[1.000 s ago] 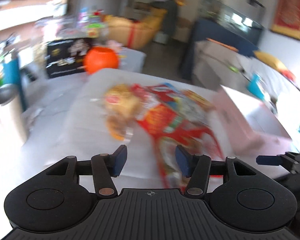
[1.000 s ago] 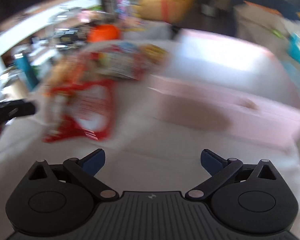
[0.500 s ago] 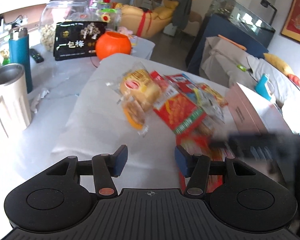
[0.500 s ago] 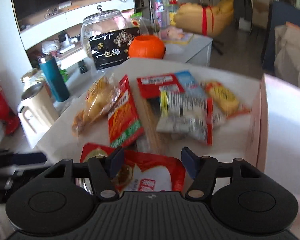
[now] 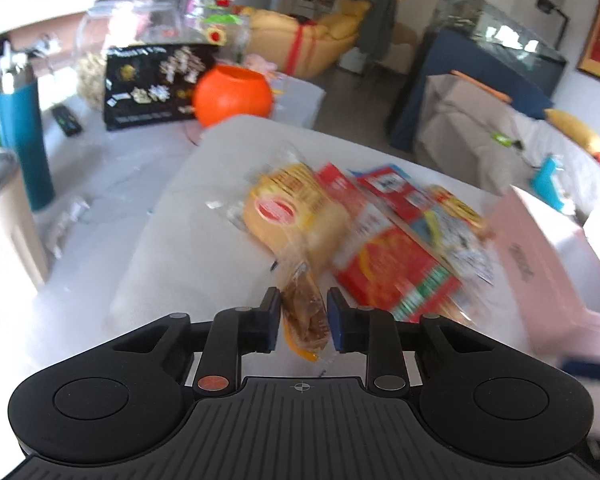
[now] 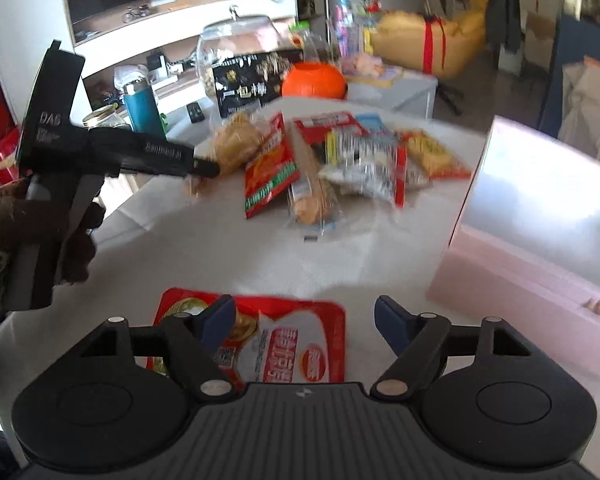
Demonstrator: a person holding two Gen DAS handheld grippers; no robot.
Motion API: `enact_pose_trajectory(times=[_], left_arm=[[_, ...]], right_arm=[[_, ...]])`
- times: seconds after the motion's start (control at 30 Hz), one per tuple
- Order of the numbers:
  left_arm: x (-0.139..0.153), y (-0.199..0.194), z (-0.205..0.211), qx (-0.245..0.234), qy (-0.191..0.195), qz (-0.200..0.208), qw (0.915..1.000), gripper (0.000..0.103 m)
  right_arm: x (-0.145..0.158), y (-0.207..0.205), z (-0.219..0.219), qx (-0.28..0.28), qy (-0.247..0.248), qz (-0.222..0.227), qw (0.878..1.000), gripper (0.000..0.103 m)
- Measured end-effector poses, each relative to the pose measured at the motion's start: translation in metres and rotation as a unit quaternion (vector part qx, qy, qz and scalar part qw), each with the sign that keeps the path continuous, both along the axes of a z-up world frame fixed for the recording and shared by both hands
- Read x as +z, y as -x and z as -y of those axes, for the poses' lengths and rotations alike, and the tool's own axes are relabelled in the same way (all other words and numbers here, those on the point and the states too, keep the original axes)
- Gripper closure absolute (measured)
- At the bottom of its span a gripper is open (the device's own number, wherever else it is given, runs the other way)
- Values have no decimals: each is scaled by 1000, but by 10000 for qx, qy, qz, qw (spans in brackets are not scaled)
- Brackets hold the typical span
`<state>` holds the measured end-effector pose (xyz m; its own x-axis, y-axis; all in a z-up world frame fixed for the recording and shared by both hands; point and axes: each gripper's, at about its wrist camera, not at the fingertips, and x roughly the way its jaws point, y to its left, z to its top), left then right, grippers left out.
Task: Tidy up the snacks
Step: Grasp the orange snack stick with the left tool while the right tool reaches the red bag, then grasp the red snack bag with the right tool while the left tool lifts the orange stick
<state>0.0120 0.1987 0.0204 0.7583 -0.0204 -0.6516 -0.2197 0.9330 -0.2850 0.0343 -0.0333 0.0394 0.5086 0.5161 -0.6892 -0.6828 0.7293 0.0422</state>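
A pile of snack packets lies on the white table (image 5: pixel 188 248). My left gripper (image 5: pixel 302 326) has its jaws close around the end of a clear bag of brown snacks (image 5: pixel 305 316). A yellow bread bag (image 5: pixel 288 210) and a red packet (image 5: pixel 396 272) lie just beyond. In the right wrist view my right gripper (image 6: pixel 304 326) is open above a red and white packet (image 6: pixel 292 344) lying flat. The left gripper (image 6: pixel 196 166) shows there reaching into the pile (image 6: pixel 340 160).
An open pink box (image 6: pixel 540 248) stands at the right (image 5: pixel 540 256). An orange pumpkin bowl (image 5: pixel 232 94), a black box (image 5: pixel 148 88), a teal bottle (image 5: pixel 20 140) and a steel cup (image 5: pixel 0 216) stand to the left and rear.
My left gripper moved forward to the pile and narrowed its jaws around the clear bag. My right gripper drew back from the pile and opened wider over the red and white packet.
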Motion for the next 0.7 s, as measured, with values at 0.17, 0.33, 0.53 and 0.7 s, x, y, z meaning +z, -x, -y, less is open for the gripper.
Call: enact_pose_trajectory(times=[0.17,0.33,0.53,0.7], left_arm=[[1,36,4,-254,76,-67,9996,79],[-6,64,5,-416,221,-155,9988,79],[-3,67,9,-651,327,-68,9973,79],[0,62,36,-1288,217,19,9914,79]], right_arm=[[6,-13,-22,32,58,289,9996,26],[7,-19,-48,305,176,441,9984,26],[-4,-19,-36,263,207,-133,9994,26],[-1,9,8,281,216,-241,9991,24]])
